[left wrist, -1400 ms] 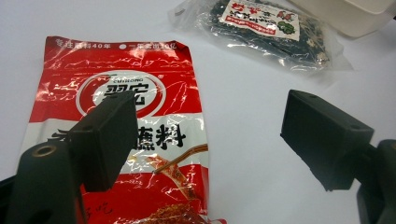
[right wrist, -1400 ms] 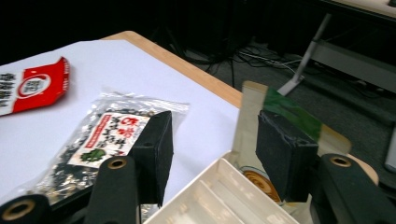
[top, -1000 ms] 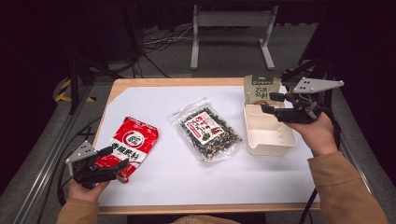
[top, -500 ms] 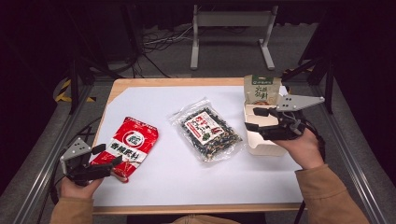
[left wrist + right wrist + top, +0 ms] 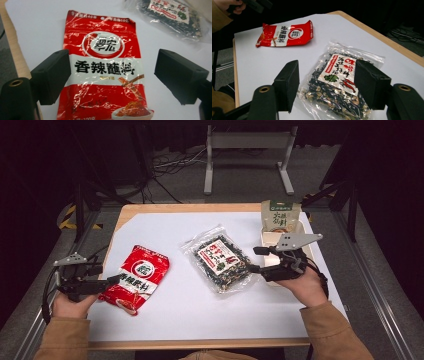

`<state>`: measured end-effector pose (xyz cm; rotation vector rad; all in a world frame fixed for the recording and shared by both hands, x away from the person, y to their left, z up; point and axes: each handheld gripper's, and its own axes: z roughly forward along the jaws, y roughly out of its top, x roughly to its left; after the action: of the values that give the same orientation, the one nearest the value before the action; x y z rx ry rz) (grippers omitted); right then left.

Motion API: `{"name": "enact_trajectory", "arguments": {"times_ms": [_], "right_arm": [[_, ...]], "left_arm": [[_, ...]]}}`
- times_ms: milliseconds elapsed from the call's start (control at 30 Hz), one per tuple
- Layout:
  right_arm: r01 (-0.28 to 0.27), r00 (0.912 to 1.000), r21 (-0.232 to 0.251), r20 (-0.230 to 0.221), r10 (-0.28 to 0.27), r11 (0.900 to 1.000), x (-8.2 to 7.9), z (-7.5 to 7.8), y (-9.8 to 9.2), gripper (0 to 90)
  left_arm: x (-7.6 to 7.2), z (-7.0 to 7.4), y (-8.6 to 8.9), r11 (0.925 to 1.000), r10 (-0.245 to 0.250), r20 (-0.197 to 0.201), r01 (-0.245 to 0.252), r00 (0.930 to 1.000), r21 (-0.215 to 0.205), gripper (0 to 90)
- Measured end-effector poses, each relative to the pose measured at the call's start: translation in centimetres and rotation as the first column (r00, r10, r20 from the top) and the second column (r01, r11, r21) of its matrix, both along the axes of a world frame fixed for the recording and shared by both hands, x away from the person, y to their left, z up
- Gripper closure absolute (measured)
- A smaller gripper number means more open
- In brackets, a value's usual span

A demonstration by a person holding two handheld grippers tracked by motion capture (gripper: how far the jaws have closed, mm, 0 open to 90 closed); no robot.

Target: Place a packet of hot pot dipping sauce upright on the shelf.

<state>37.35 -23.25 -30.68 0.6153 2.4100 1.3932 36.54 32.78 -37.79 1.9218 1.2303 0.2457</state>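
Note:
A red sauce packet [image 5: 137,279] [image 5: 105,65] [image 5: 287,33] lies flat at the table's left. My left gripper [image 5: 112,281] [image 5: 112,75] is open at the packet's near left end, its jaws spread either side of it without pressing on it. A clear bag of dark seaweed mix [image 5: 220,262] [image 5: 337,82] lies mid-table. At that bag's right edge my right gripper [image 5: 255,259] [image 5: 327,82] is open. Its jaws have just been opening, and the bag lies below and ahead of them, ungripped.
A shallow cardboard tray [image 5: 267,237] sits at the right behind my right hand, with a green-and-white packet [image 5: 281,215] standing at its far end. A white sheet [image 5: 200,315] covers the wooden table. Metal frame legs and cables are on the floor beyond.
My right gripper has come left and down from over the tray to the seaweed bag's right edge. The left gripper has drawn back to the left, off the red packet's corner.

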Motion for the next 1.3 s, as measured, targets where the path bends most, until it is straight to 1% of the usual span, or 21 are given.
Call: {"name": "enact_trajectory", "arguments": {"times_ms": [67, 100, 133, 167, 200, 233, 267, 333, 400, 467, 533, 567, 633, 700, 767, 800, 867, 1000, 1033, 1100, 1300], "right_arm": [[-0.014, 0.9999, -0.003, -0.002, 0.014, 1.000, 0.1, -0.4, 0.6, 36.6], [-0.017, 0.9999, 0.000, -0.004, 0.017, 1.000, 0.1, -0.5, 0.7, 36.5], [-0.021, 0.9998, 0.005, -0.005, 0.021, 1.000, 0.0, -0.6, 0.9, 36.4], [-0.023, 0.9997, 0.010, -0.004, 0.023, 1.000, 0.0, -0.7, 1.0, 36.5], [-0.026, 0.9996, 0.016, -0.004, 0.026, 1.000, 0.0, -0.8, 1.1, 36.5], [-0.030, 0.9995, 0.014, -0.005, 0.030, 0.999, 0.0, -0.8, 1.2, 36.4], [-0.033, 0.9994, 0.006, -0.008, 0.033, 0.999, -0.1, -0.9, 1.3, 36.4], [-0.033, 0.9994, 0.003, -0.007, 0.033, 0.999, -0.2, -1.0, 1.4, 36.5], [-0.034, 0.9994, 0.003, -0.007, 0.035, 0.999, -0.2, -1.1, 1.4, 36.5], [-0.032, 0.9995, 0.001, -0.006, 0.032, 0.999, -0.3, -1.2, 1.3, 36.4], [-0.031, 0.9995, 0.002, -0.009, 0.031, 1.000, -0.3, -1.3, 1.3, 36.3], [-0.028, 0.9995, 0.002, -0.011, 0.028, 1.000, -0.3, -1.3, 1.3, 36.3], [-0.030, 0.9995, 0.003, -0.009, 0.030, 1.000, -0.3, -1.4, 1.3, 36.0], [-0.032, 0.9995, 0.002, -0.009, 0.032, 0.999, -0.3, -1.4, 1.3, 36.0], [-0.034, 0.9994, -0.002, -0.010, 0.034, 0.999, -0.3, -1.6, 1.3, 35.8], [-0.033, 0.9994, -0.003, -0.011, 0.033, 0.999, -0.3, -1.6, 1.3, 35.8], [-0.035, 0.9994, -0.002, -0.009, 0.035, 0.999, -0.3, -1.6, 1.3, 35.8], [-0.034, 0.9994, -0.001, -0.010, 0.034, 0.999, -0.3, -1.7, 1.3, 35.7], [-0.034, 0.9994, -0.001, -0.011, 0.034, 0.999, -0.3, -1.7, 1.3, 35.7], [-0.035, 0.9993, -0.002, -0.011, 0.035, 0.999, -0.3, -1.8, 1.3, 35.6], [-0.039, 0.9991, -0.005, -0.017, 0.039, 0.999, -0.3, -2.0, 1.4, 35.5]], "left_arm": [[0.5, -0.2, 0.3, 0.9999, 0.007, -0.033, -0.007, 0.9994, -0.008, 15.7], [0.7, -0.3, 0.5, 1.0000, 0.008, -0.050, -0.008, 0.9987, -0.006, 16.0], [0.9, -0.4, 0.7, 0.9999, 0.010, -0.057, -0.010, 0.9983, 0.001, 16.0], [1.0, -0.5, 0.8, 0.9999, 0.014, -0.072, -0.015, 0.9973, -0.008, 16.4], [1.2, -0.7, 0.9, 0.9999, 0.017, -0.080, -0.017, 0.9967, -0.003, 16.8], [1.4, -0.8, 1.1, 0.9997, 0.022, -0.082, -0.022, 0.9964, 0.011, 16.9], [1.5, -0.9, 1.0, 0.9995, 0.030, -0.092, -0.030, 0.9953, 0.004, 17.5], [1.7, -1.0, 1.1, 0.9993, 0.035, -0.096, -0.034, 0.9948, 0.015, 20.6], [1.8, -1.1, 1.0, 0.9981, 0.049, -0.091, -0.045, 0.9946, 0.041, 24.2], [2.1, -1.2, 0.9, 0.9976, 0.057, -0.094, -0.053, 0.9939, 0.045, 24.2], [2.5, -1.5, 0.8, 0.9974, 0.056, -0.110, -0.051, 0.9923, 0.050, 23.7], [2.7, -1.7, 0.8, 0.9969, 0.066, -0.119, -0.061, 0.9906, 0.049, 22.9], [3.0, -2.2, 0.7, 0.9970, 0.066, -0.138, -0.060, 0.9882, 0.049, 21.4], [3.3, -2.7, 0.7, 0.9974, 0.064, -0.150, -0.058, 0.9866, 0.044, 20.3], [3.6, -3.3, 0.8, 0.9969, 0.072, -0.158, -0.067, 0.9847, 0.041, 20.5], [3.6, -3.3, 0.8, 0.9969, 0.072, -0.158, -0.067, 0.9847, 0.041, 20.0], [3.7, -3.7, 0.9, 0.9964, 0.074, -0.169, -0.066, 0.9829, 0.053, 19.0], [4.0, -4.7, 0.7, 0.9957, 0.079, -0.198, -0.068, 0.9770, 0.063, 18.7], [4.1, -4.8, 0.8, 0.9953, 0.076, -0.197, -0.063, 0.9774, 0.074, 18.6], [4.2, -5.2, 0.7, 0.9951, 0.080, -0.209, -0.066, 0.9747, 0.073, 18.1], [4.4, -5.7, 0.6, 0.9946, 0.082, -0.226, -0.065, 0.9707, 0.082, 17.7]]}}
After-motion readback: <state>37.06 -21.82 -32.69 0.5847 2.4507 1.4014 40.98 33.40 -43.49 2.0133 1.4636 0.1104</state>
